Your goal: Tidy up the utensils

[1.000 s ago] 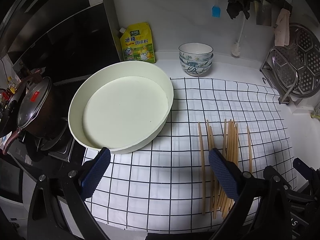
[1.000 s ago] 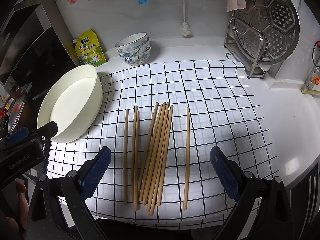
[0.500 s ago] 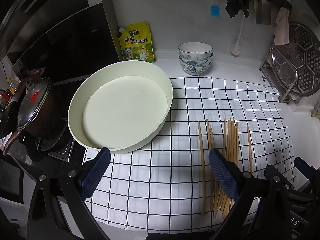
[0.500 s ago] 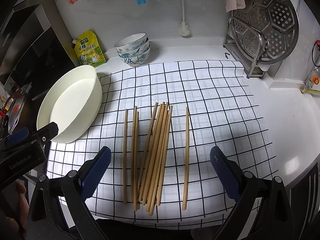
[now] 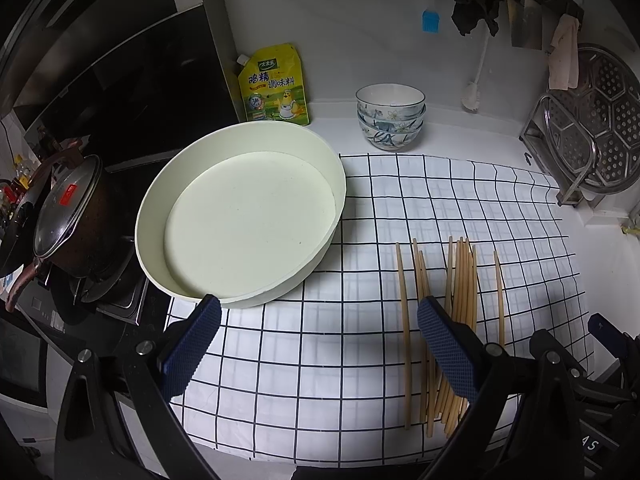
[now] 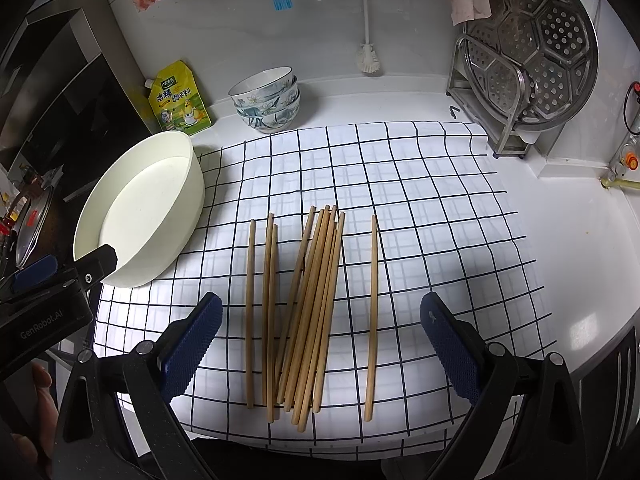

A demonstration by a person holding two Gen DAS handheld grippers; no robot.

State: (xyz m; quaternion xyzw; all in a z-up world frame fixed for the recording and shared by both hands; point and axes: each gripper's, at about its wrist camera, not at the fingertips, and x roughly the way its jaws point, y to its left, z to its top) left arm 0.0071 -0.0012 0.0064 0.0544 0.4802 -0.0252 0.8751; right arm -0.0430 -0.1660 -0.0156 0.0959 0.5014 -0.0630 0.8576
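Left wrist view: task apparently not yet started, nothing gathered. Left gripper spread wide, holding nothing, hovering above the checked cloth. Cream round basin at the cloth's left edge, empty, flat bottom bare. Chopsticks loose on the cloth to the right of the basin, well apart from it, lower ends partly hidden behind the right finger. Stacked patterned bowls near the back wall, the top one seemingly empty.

Right wrist view: right gripper likewise wide apart and empty, poised over the chopsticks. Central bundle overlapping, a few singles lying beside it on the left, one stray well to the right. Basin empty here too. Probably all still to do: collecting the sticks, aligning them, placing them in a container.
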